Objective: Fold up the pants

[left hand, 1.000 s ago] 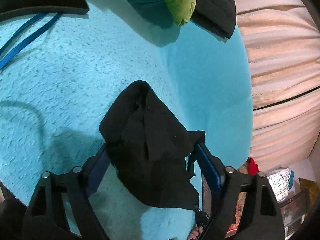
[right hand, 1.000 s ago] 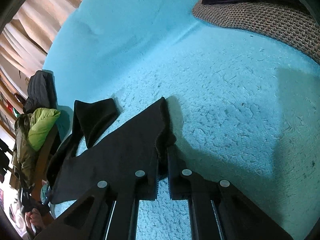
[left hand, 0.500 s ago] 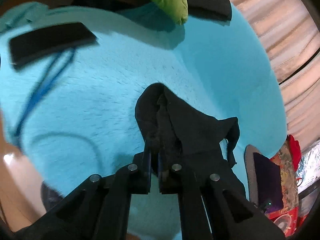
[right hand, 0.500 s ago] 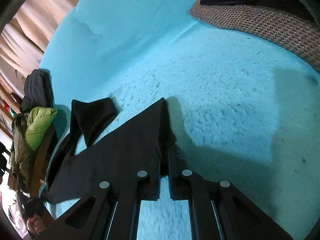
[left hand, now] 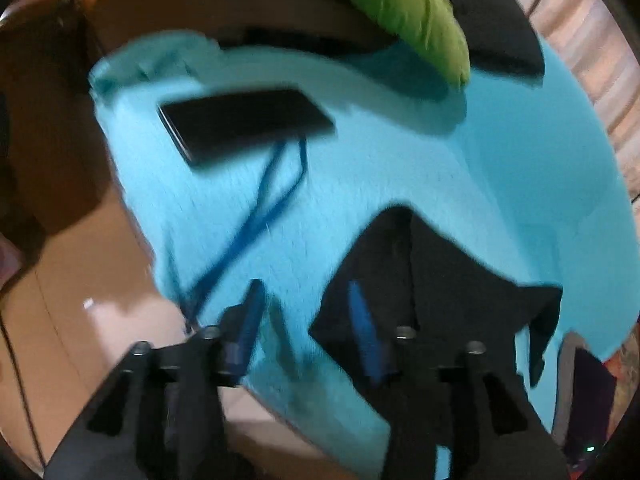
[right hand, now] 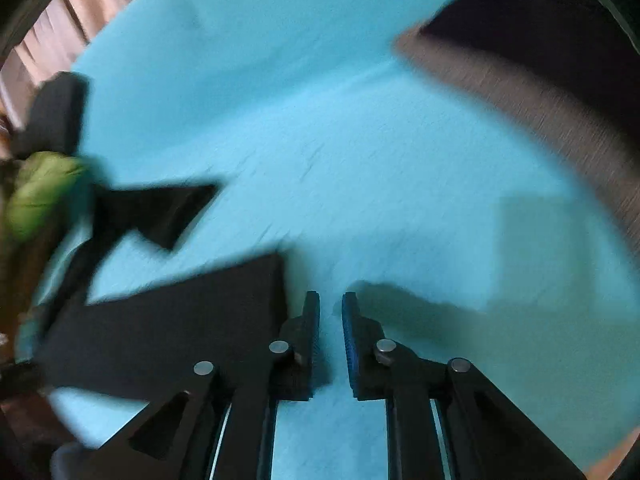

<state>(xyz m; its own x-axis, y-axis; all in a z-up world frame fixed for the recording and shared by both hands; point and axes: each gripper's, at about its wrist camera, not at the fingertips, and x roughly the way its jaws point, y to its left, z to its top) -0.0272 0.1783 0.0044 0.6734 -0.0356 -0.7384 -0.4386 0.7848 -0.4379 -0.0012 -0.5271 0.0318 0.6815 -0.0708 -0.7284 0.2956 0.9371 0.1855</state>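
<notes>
The black pants lie on the turquoise blanket. In the left wrist view my left gripper is open and empty, with its right finger over the pants' edge and its left finger over bare blanket. In the right wrist view the pants lie flat at lower left, one part spread further back. My right gripper is open and empty, just right of the pants' corner, over the blanket. Both views are motion-blurred.
A black phone with a blue cord lies on the blanket. A green and black jacket hangs at the far edge. A woven cushion lies at the right. The blanket's edge and brown floor are at the left.
Both grippers have opened and let go of the pants, which now lie flat on the blanket. Both grippers have drawn back and shifted sideways.
</notes>
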